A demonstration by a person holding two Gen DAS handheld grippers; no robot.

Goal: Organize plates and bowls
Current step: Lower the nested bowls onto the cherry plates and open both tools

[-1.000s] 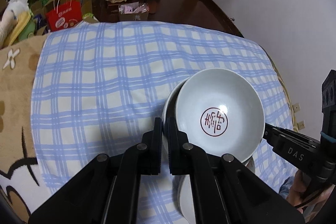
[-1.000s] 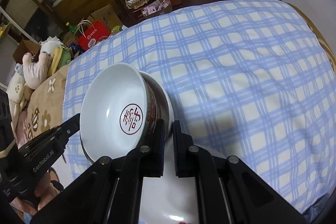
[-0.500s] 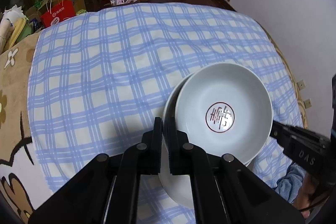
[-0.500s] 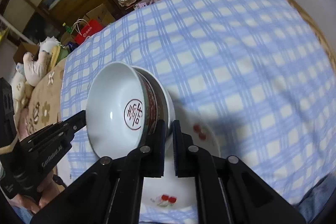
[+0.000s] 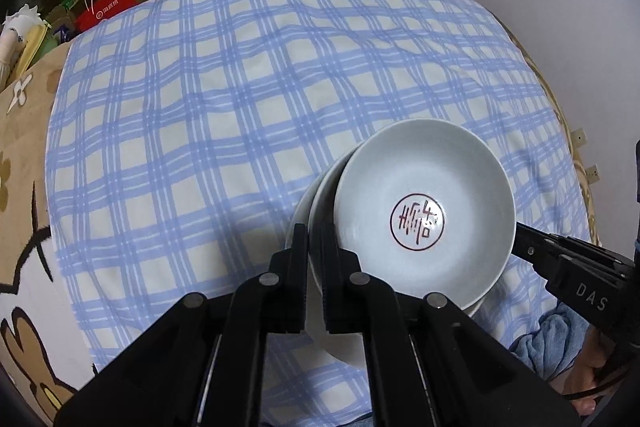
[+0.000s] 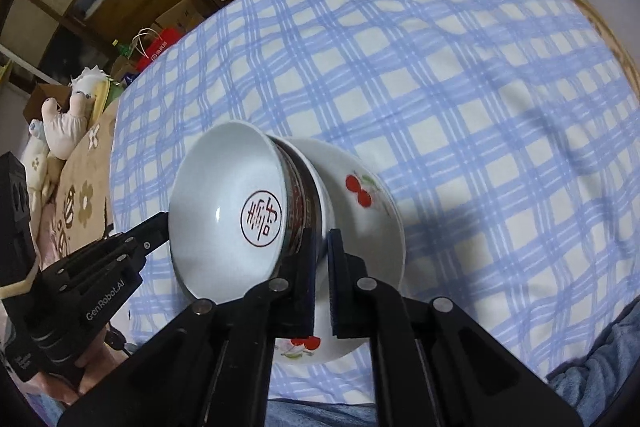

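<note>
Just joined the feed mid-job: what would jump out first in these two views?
The bowl with the red seal mark, centre-right in the left view, stacked with a second bowl, both pinched at opposite rims by the left gripper and right gripper. Under them in the right view lies a plate with red cherries. All of it sits over a blue checked cloth that fills both views.

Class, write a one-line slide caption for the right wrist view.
Two hand-held grippers hold stacked bowls over a cherry-painted plate.
</note>
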